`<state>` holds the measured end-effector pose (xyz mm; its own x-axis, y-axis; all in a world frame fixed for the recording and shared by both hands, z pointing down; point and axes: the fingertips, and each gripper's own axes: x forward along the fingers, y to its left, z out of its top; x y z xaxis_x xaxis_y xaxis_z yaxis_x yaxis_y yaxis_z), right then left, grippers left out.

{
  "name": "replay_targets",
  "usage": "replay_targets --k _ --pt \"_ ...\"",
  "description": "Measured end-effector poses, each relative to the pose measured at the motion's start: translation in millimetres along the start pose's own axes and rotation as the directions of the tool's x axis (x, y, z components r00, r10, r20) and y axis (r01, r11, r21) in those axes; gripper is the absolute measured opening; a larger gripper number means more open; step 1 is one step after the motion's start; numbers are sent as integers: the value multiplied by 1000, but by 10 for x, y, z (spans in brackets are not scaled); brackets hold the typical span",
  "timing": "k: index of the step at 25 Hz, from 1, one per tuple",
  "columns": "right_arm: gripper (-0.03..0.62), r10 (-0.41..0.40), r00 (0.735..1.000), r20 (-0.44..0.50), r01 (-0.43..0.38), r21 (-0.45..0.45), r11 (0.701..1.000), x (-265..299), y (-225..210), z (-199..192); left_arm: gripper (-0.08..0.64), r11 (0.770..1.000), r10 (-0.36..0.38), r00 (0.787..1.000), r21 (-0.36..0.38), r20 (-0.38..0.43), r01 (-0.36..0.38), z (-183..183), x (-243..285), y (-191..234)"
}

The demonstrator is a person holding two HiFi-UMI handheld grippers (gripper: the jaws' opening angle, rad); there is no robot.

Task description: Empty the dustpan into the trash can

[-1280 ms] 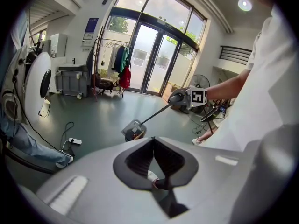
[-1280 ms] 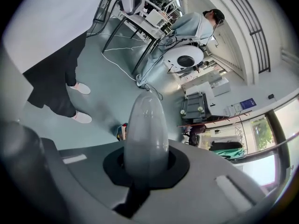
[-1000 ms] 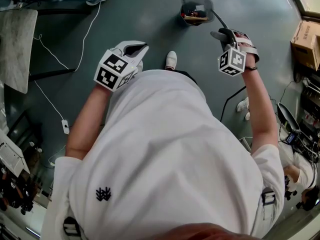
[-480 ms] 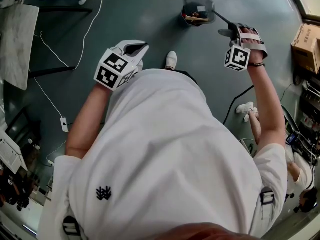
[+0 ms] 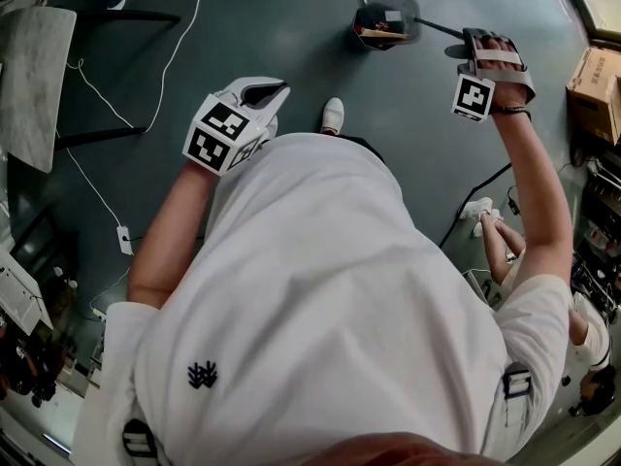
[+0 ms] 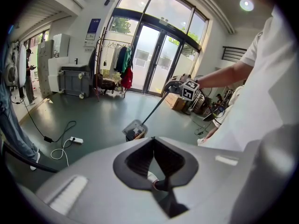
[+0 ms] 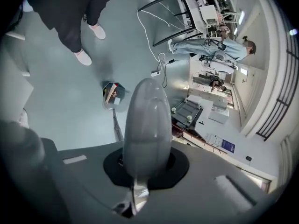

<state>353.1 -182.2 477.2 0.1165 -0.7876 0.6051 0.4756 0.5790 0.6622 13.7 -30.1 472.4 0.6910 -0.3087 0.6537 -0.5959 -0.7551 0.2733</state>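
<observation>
The right gripper (image 5: 472, 41) is clamped on the top end of the long handle (image 5: 439, 29). The dustpan (image 5: 385, 19) rests on the floor (image 5: 272, 27) ahead, loaded with scraps. The left gripper (image 5: 264, 93) is closed on nothing. The dustpan is judged light and rigid but end-heavy, so a lower hold on the handle should limit swing.

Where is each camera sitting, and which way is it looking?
Head view: on the person's head, facing steeply down at the floor; shows white shirt, both arms, left tongs, right tongs.
Left gripper view: on the left tongs, facing across the room toward glass doors; shows right arm.
Right gripper view: on the right tongs, facing down the dustpan handle to the floor; shows legs, white shoes.
Shared: all three show the dustpan.
</observation>
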Motion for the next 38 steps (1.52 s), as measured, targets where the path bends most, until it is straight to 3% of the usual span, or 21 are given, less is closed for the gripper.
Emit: replay_targets --k 2,4,8,9,12,14,18,21,25,30,38 --pt "-2 52 998 -18 -52 -8 999 13 55 -59 58 1000 -1 1000 2 2 1 5 22 -12" --pt "-2 48 998 -30 -48 -20 999 37 27 -109 58 1000 -1 1000 4 3 1 6 42 -27" --pt "-2 -160 987 -22 156 -114 981 63 -378 -111 58 1000 -5 1000 9 3 5 10 69 -74" --pt "-2 -171 985 -9 168 -130 977 82 -412 -77 58 1000 -6 1000 9 2 6 10 73 -76" --pt "-2 -108 994 -3 105 -209 972 140 -336 38 58 1000 -12 1000 8 1 12 -1 101 -101" --pt "-2 -58 998 -29 46 -303 952 143 -290 126 58 1000 -19 1000 10 2 19 -7 120 -133" --pt "-2 -8 999 -50 -17 -487 873 113 -270 433 58 1000 -26 1000 4 13 26 2 141 -179" --pt "-2 -7 998 -65 -31 -570 821 91 -304 658 58 1000 -27 999 -10 24 27 -27 128 -168" --pt "-2 2 997 -76 -50 -630 775 93 -359 809 58 999 -22 999 -47 40 24 -126 66 -92" --pt "-2 31 993 -110 -97 -662 743 135 -400 922 58 997 -21 998 -77 60 26 -257 7 38" --pt "-2 45 990 -131 -122 -676 727 105 -557 1095 58 996 -25 996 -87 89 32 -373 -198 189"
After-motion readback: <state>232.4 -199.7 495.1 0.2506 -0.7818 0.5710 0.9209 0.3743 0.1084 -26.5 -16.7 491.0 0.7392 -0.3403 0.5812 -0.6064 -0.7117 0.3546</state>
